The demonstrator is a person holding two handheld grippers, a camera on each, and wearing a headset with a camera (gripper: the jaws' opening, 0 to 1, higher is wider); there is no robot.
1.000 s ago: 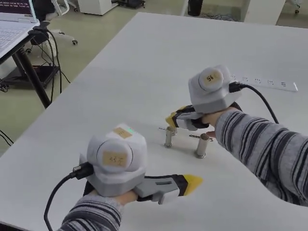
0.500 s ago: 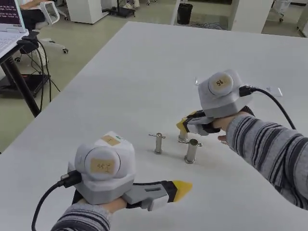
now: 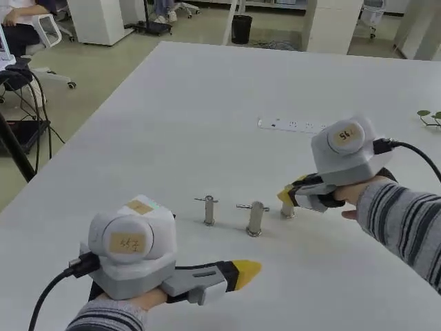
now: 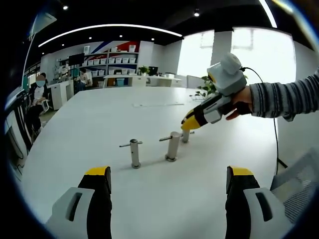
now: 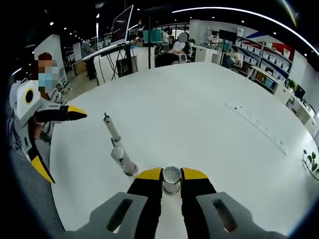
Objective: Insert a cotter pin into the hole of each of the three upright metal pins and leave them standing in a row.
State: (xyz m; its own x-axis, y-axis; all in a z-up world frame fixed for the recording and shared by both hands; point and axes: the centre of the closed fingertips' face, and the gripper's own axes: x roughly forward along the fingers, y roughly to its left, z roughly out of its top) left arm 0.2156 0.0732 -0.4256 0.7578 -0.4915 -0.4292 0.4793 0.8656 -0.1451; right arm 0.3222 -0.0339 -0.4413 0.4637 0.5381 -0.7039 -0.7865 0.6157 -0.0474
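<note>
Starting nearest to me, my left gripper (image 3: 242,270) hangs low over the near part of the white worktop (image 3: 207,103). Its yellow-tipped jaws are spread wide apart with nothing between them. The left gripper view looks along those jaws at the row of pins ahead.

Row, read from my left to my right:

1. The left pin (image 3: 209,210), a short upright cylinder of bright metal, stands free on the worktop. The first cotter pin (image 3: 204,200), a thin metal one, passes crosswise through it just below the top and sticks out to the left.
2. The middle pin (image 3: 255,218), of the same shape and metal, stands near the left pin without touching it. The second cotter pin (image 3: 244,206) sits crosswise near its top in the same way.
3. The right pin (image 5: 172,180), also of the same make, stands at the right end of the row. My right gripper (image 3: 286,198) has its jaws closed on this pin, one yellow tip against each side just under the flat round head. I cannot tell whether a cotter pin is fitted here, because the jaws cover the upper shaft.

The three pins form a roughly straight line.

Farther off, a long white power strip (image 3: 296,125) lies flat on the worktop, well beyond the row. Past the far edge, a black bin (image 3: 241,29) stands on the floor.
</note>
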